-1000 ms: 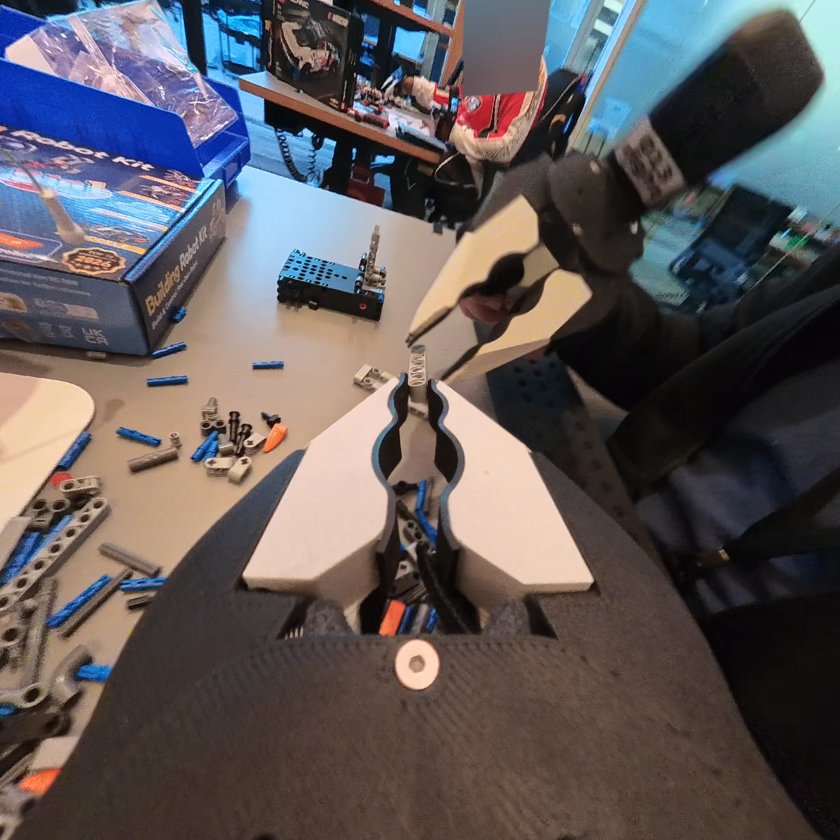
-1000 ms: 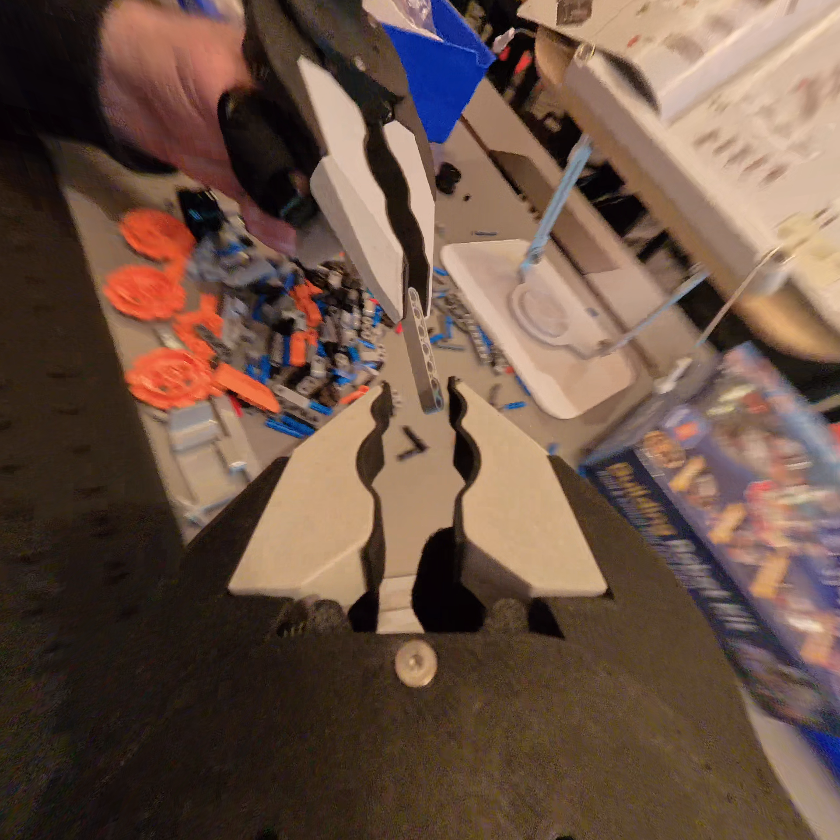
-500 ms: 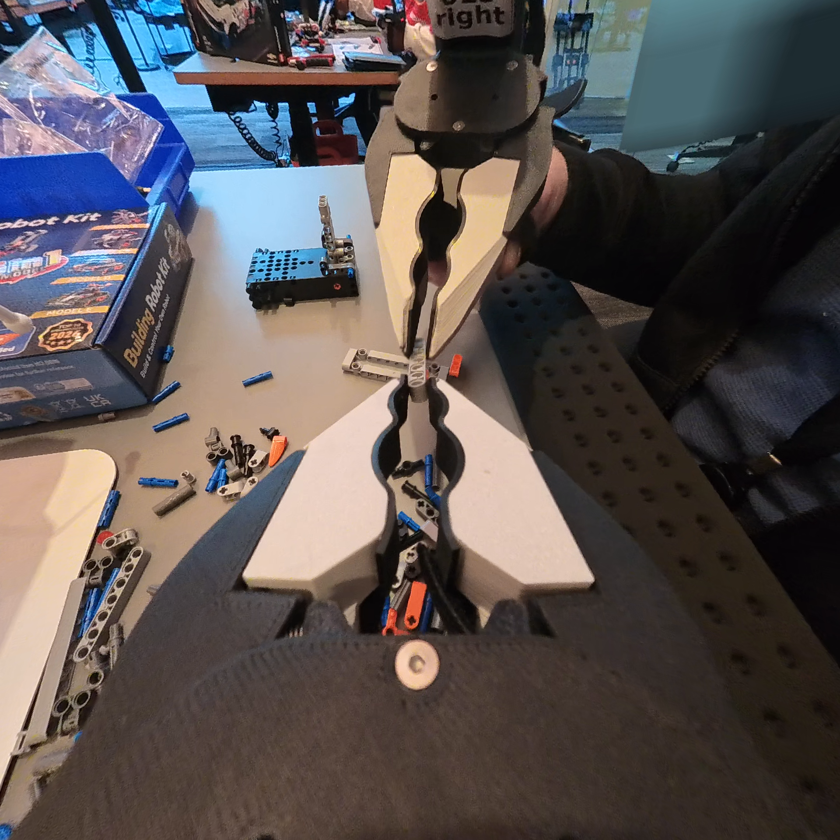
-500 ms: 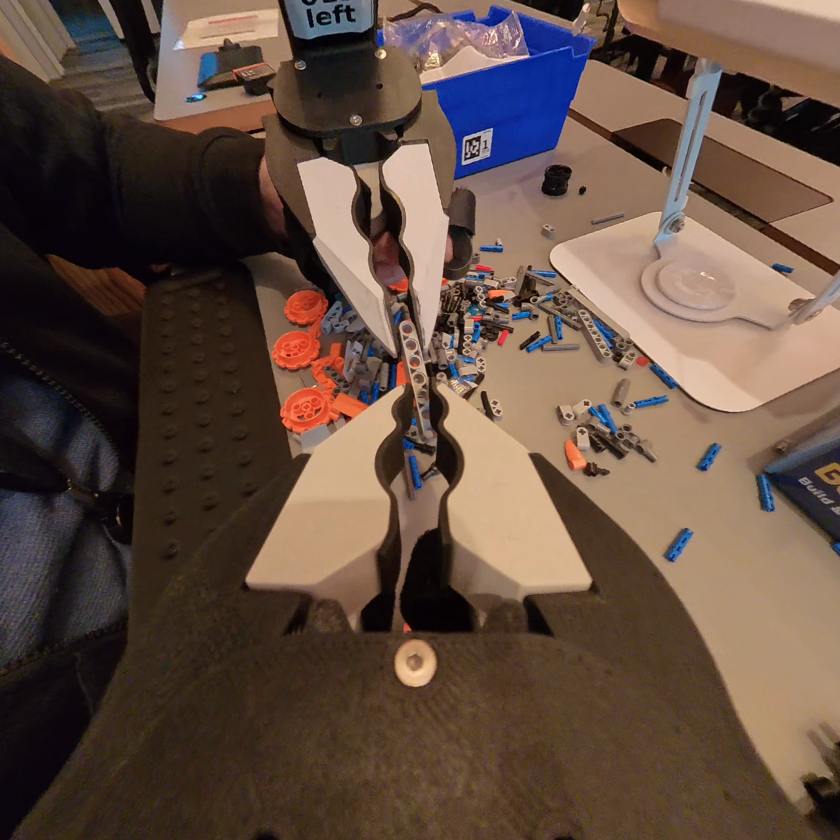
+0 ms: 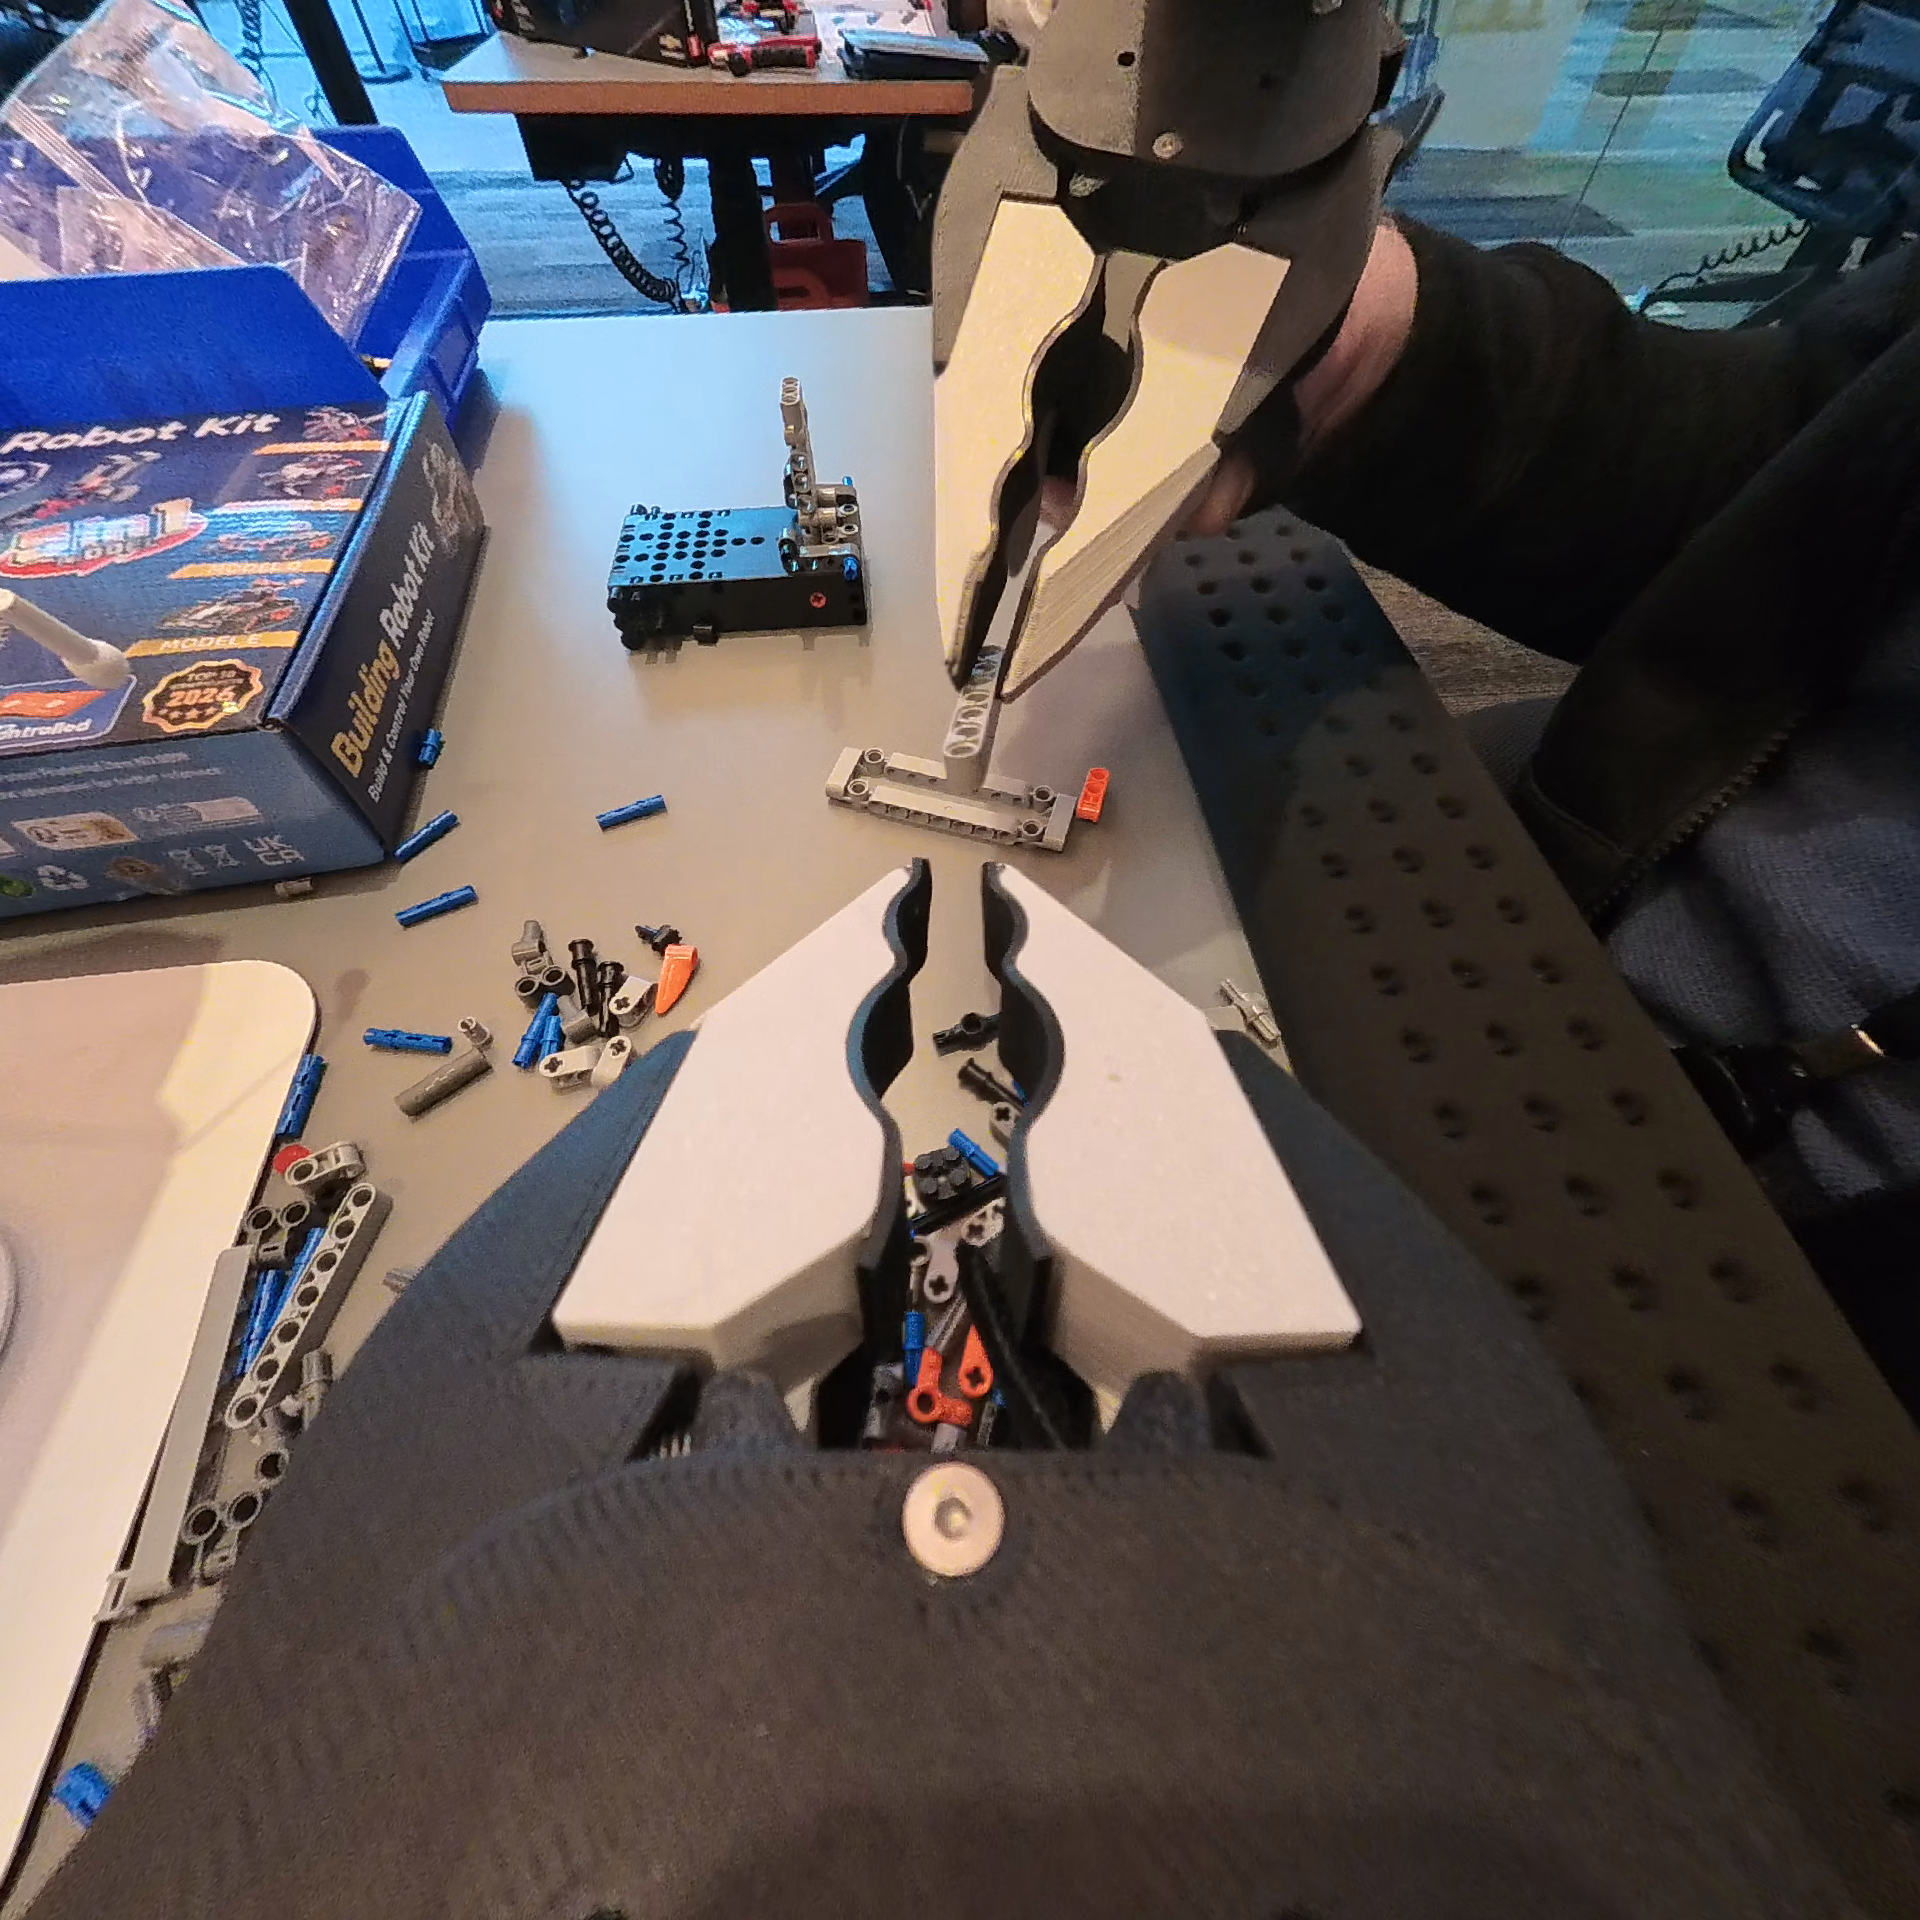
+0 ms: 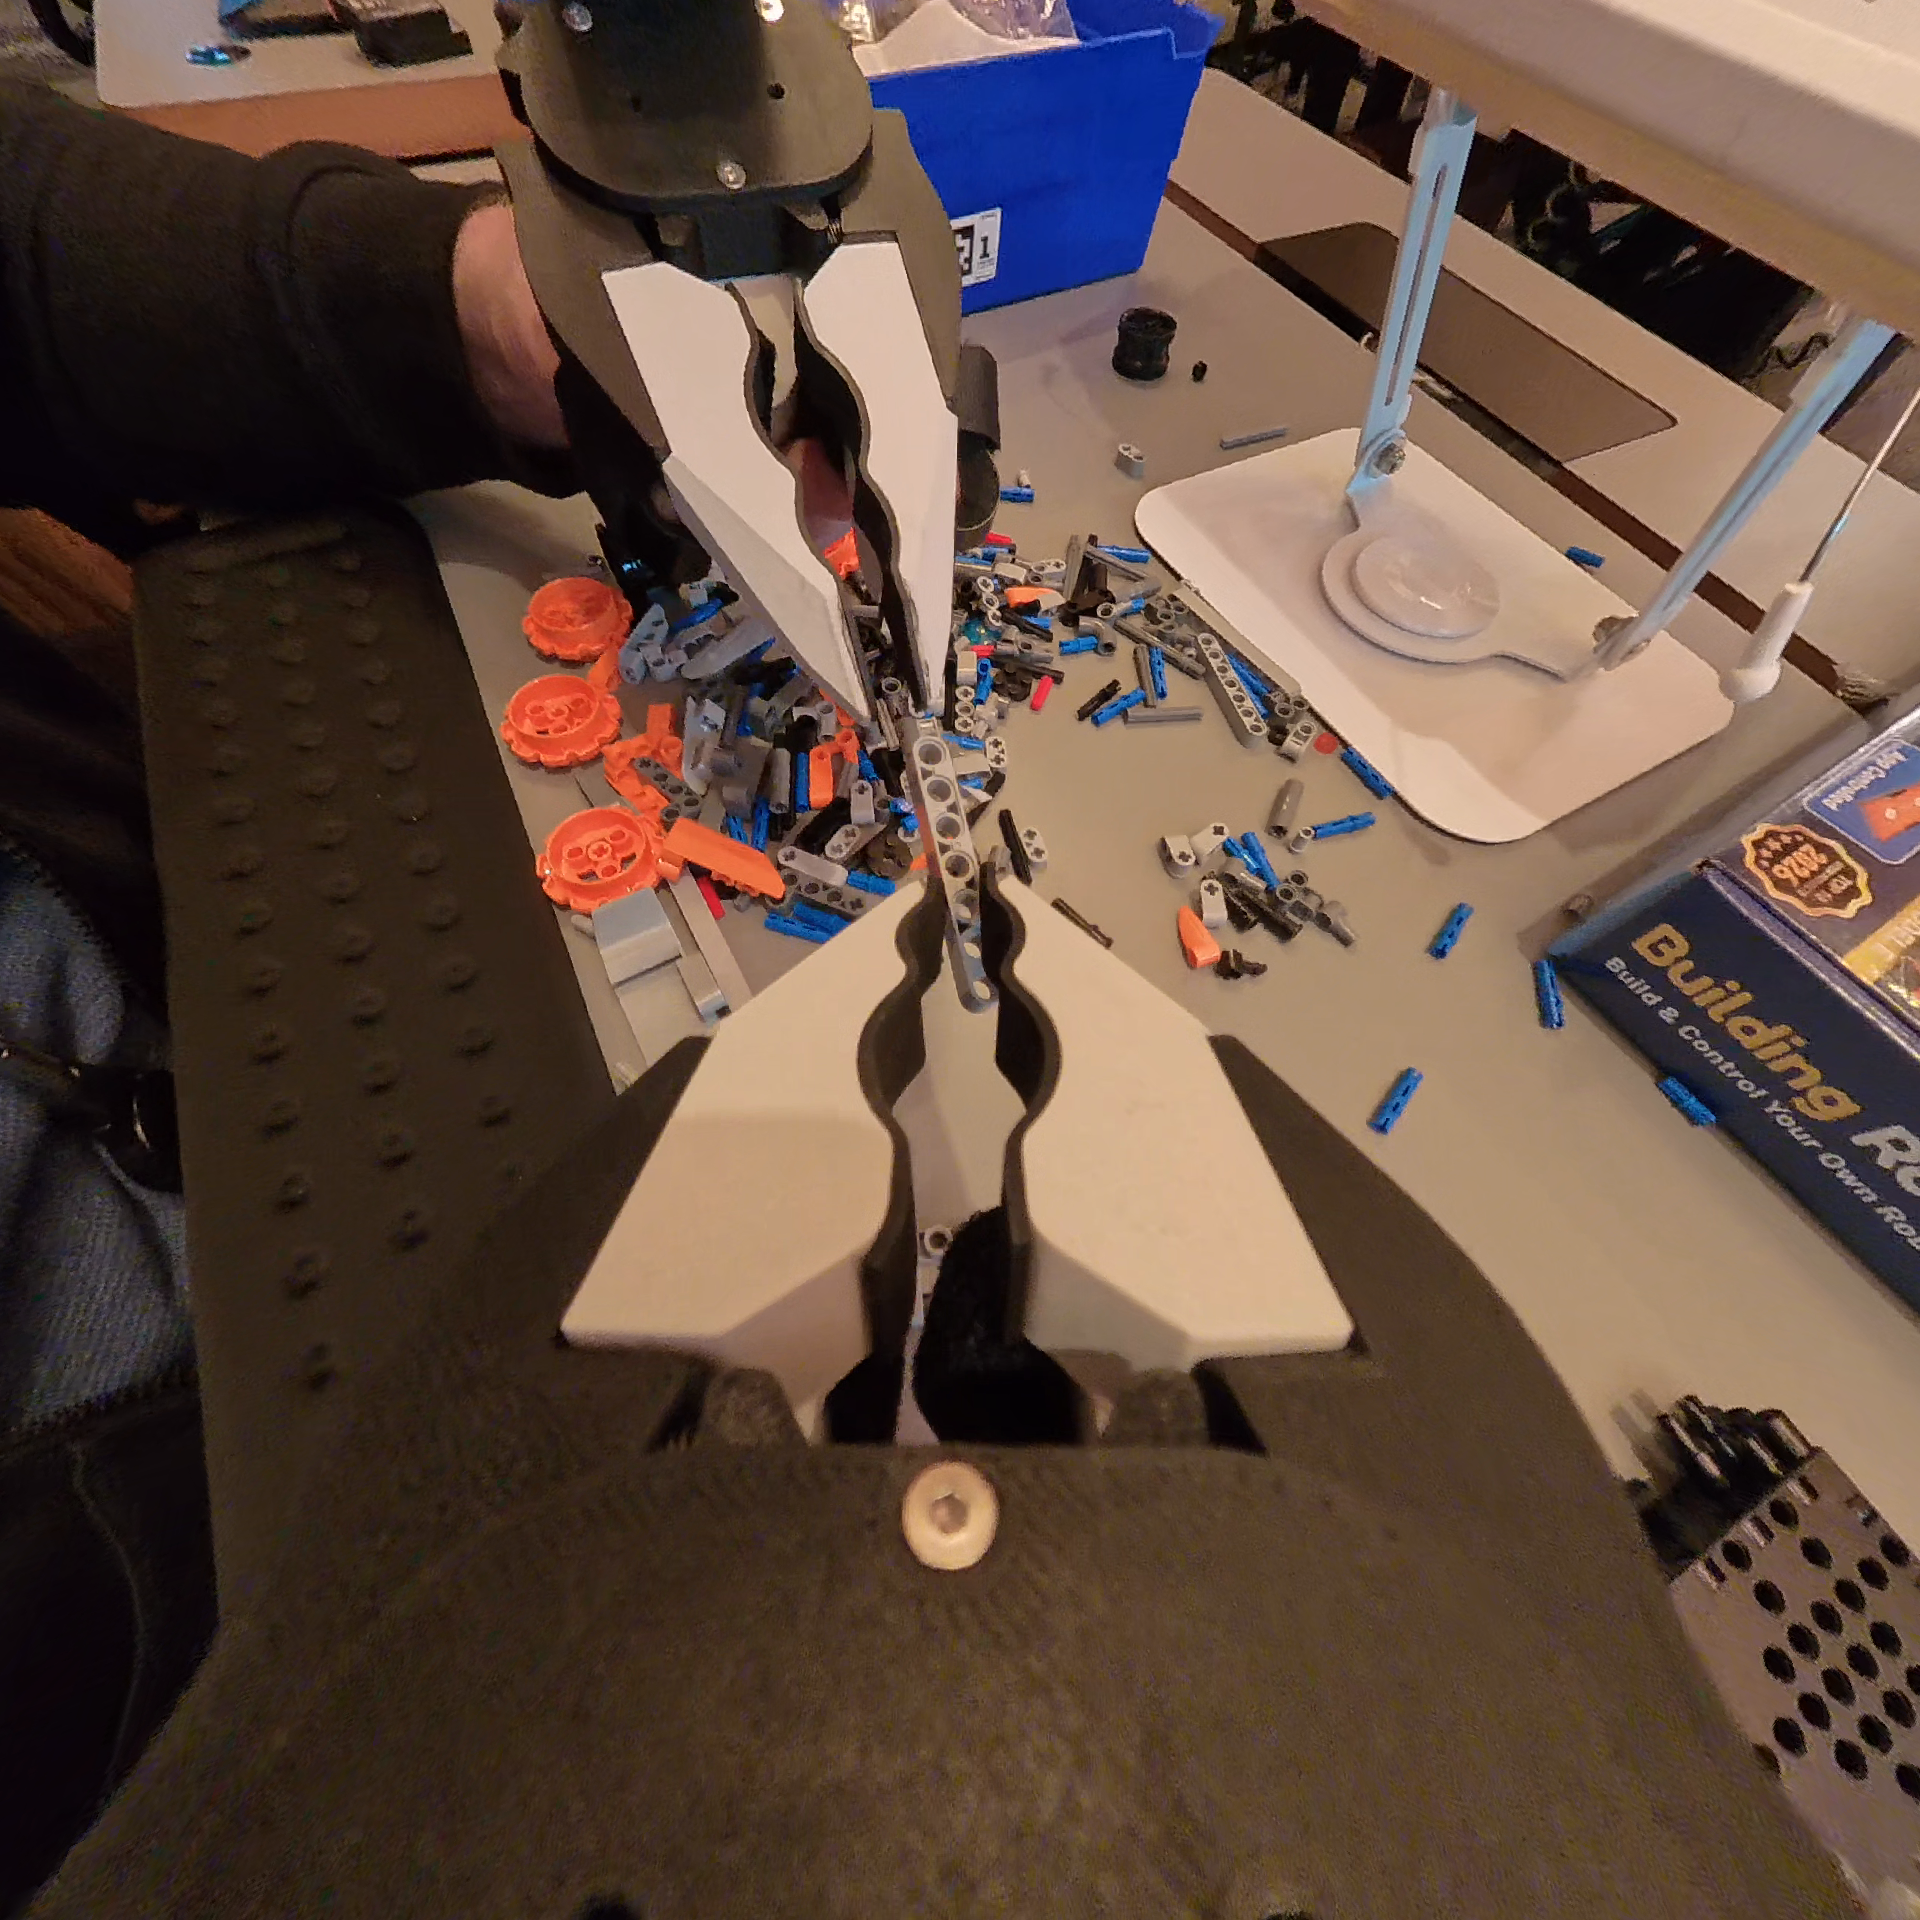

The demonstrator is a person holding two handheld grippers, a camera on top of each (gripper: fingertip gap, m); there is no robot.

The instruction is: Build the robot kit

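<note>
**Right gripper holds a grey beam, left gripper is empty**

In the left wrist view, at the far left a white base plate (image 5: pixel 125 1143) lies on the grey table (image 5: pixel 675 416). Behind it there are a dark blue printed box (image 5: pixel 208 582) and a blue bin (image 5: pixel 208 343) with clear plastic bags inside. A small group of loose pins and connectors (image 5: pixel 582 997) lies beside the plate. More to the middle stands a black perforated block (image 5: pixel 727 566) with a grey upright part fixed on its right end.

The left gripper (image 5: pixel 956 878) is at the centre, above the table. Its fingers have only a narrow gap and nothing is between them. Just beyond its tips lies a flat grey frame (image 5: pixel 951 800) with a small orange piece (image 5: pixel 1093 795) at its right end.

Above the frame the right gripper (image 5: pixel 987 675) points down, closed on one end of a grey beam (image 5: pixel 971 727) with holes. The lower end of the beam hangs in front of the frame; I cannot tell if they touch. At the right a black dotted mat (image 5: pixel 1455 935) covers the table edge.

In the right wrist view, three orange wheels (image 6: pixel 561 717) lie at the left, then a big pile of mixed parts (image 6: pixel 831 769). The beam (image 6: pixel 945 821) is pinched in the tips of the right gripper (image 6: pixel 961 894), and its far end is just beside the tips of the left gripper (image 6: pixel 904 707).
</note>
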